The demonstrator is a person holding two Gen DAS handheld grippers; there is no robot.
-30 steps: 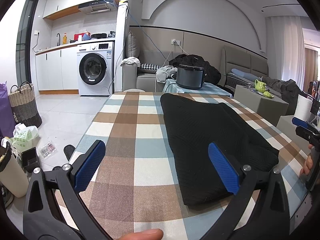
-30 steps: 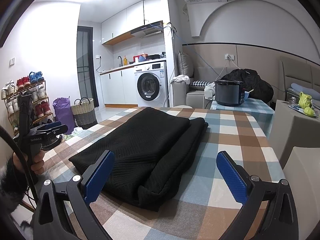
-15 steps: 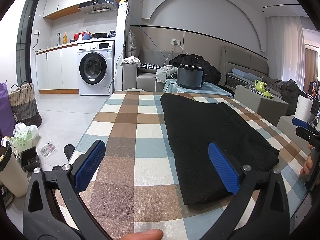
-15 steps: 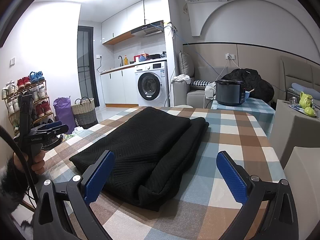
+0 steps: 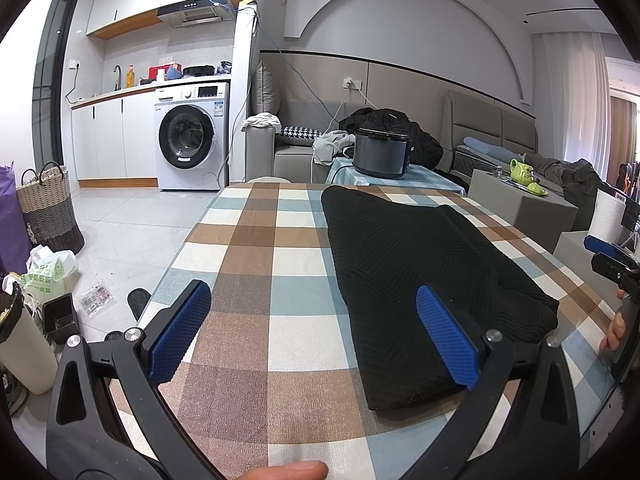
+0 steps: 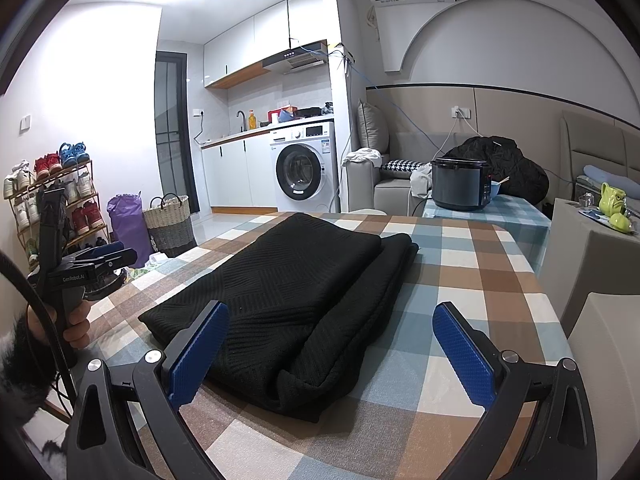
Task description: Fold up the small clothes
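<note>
A black knitted garment (image 5: 420, 276) lies folded into a long stack on the checked tablecloth (image 5: 272, 264). My left gripper (image 5: 314, 334) hovers open over the table's near edge, its right pad above the garment's near corner. In the right wrist view the same garment (image 6: 296, 300) lies flat with a thick folded edge toward me. My right gripper (image 6: 330, 352) is open just short of that edge, holding nothing. Each gripper shows in the other's view, held by a hand: the right one (image 5: 616, 260) and the left one (image 6: 88, 268).
A dark rice cooker (image 5: 382, 152) stands on a small side table behind the main table. A washing machine (image 5: 192, 136), a woven basket (image 5: 48, 208) and bags sit on the floor to the left. A grey sofa and a low table with green pots (image 5: 524, 172) are at the right.
</note>
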